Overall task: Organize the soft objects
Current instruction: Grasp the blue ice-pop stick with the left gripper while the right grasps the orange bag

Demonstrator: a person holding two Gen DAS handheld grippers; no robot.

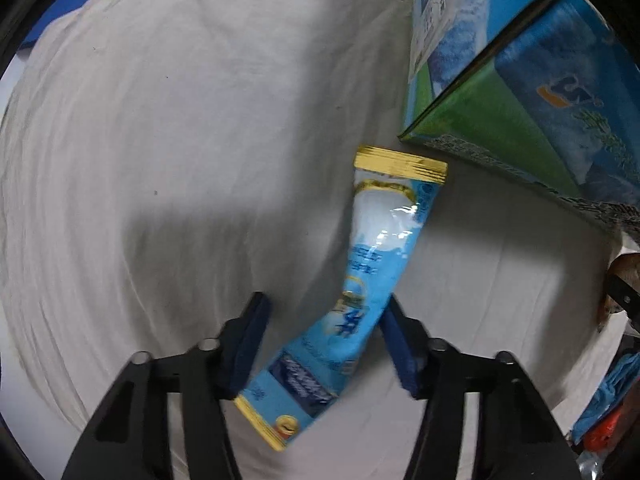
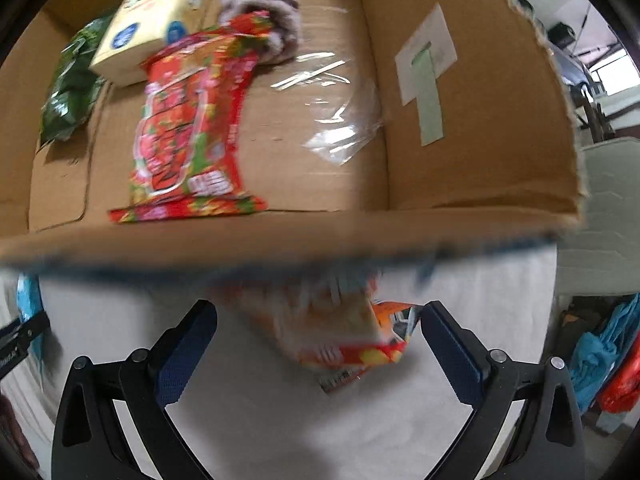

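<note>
A light-blue pouch with gold ends lies on the white cloth, its lower half between the fingers of my left gripper, which is open around it. The right finger's pad touches or nearly touches the pouch's edge. My right gripper is open over an orange-red snack packet lying blurred on the cloth just outside the cardboard box. Inside the box lie a red snack bag, a yellow tissue pack, a green bag and a grey cloth.
The box's blue-green printed outside stands at the upper right in the left wrist view. Clear plastic film lies on the box floor. Blue and red items sit off the table's right edge. The box's near wall crosses the right view.
</note>
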